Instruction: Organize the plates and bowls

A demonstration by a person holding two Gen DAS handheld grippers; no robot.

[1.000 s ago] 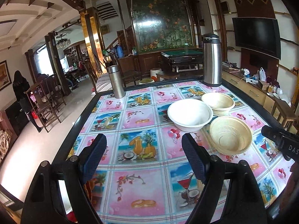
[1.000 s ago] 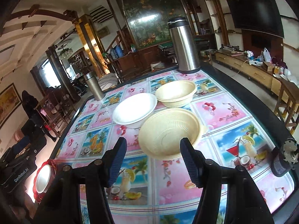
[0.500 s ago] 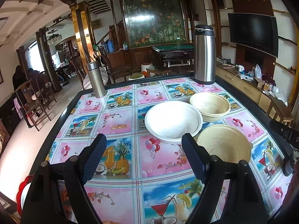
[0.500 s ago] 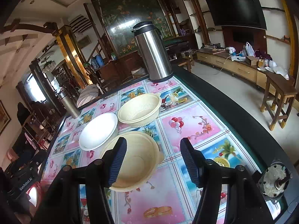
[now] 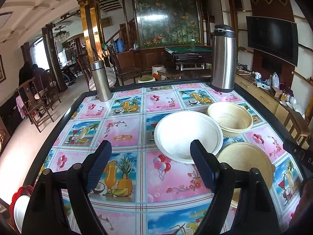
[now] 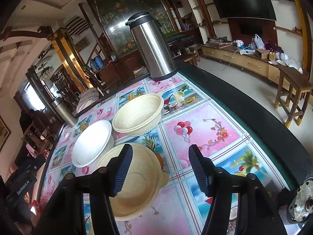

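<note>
**A:** Cream plastic is what matters most: the plain cream bowl [image 6: 135, 184] sits on the table [image 6: 203, 129] closest to the near edge, toward the right side, and the right gripper [image 6: 158, 168] hovers over it with jaws spread wide, one fingertip [image 6: 123, 168] above the bowl's hollow, pinching nothing.

**B:** And the other two?

**A:** A white bowl [image 5: 187, 135] lies just beyond it, toward the middle of the table, their rims almost touching. A ribbed cream strainer bowl [image 5: 230, 119] stands further back, close to the right edge. All three sit singly, none nested.

**B:** So which step is this?

**A:** I judge it the approach to the first pick; no stacking is done yet. The next move calls for lowering a finger inside the plain bowl's wall, the other outside, then closing on the rim.

**B:** The left gripper?

**A:** The left gripper [image 5: 150, 164] is also spread and empty, hanging over the near part of the cloth beside the white bowl.

**B:** Anything beyond?

**A:** A tall steel thermos [image 5: 223, 56] at the far right corner, a slim steel flask [image 5: 100, 80] at the far left corner.

**B:** Any writing?

**A:** "GenRobot.AI" [image 6: 23, 188] on the left device's body, seen from the right wrist.
</note>
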